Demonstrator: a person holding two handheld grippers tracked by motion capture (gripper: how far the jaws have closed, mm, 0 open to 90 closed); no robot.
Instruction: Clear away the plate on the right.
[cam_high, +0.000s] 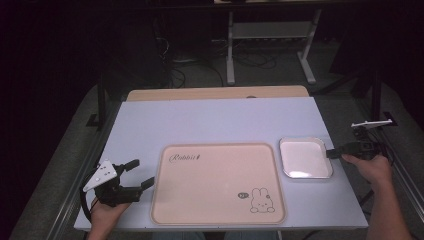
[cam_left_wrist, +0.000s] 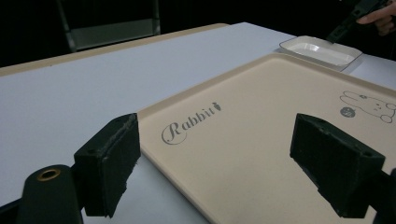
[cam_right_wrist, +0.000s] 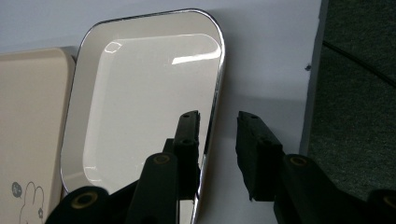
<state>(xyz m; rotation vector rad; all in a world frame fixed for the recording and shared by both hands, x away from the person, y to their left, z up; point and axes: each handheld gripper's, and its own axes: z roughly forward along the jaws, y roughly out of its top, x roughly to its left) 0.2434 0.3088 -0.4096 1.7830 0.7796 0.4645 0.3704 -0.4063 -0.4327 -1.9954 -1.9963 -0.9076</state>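
We saw a beige mat (cam_high: 217, 182) printed with dark "Rabbit" script and a line-drawn bunny, a glossy white tray (cam_right_wrist: 140, 93), black fingers (cam_left_wrist: 109, 168), a pale lavender desk (cam_high: 210, 122).

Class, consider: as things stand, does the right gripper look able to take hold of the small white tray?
Probably yes. The right gripper is open at the white tray's near rim, one jaw over the tray's inside and one outside, with nothing between them but the rim.

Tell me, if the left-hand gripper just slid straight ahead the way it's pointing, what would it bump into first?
Probably the pink rabbit mat: the left gripper, jaws wide open, points across its near corner. Whether it would catch the edge or pass above is unclear.
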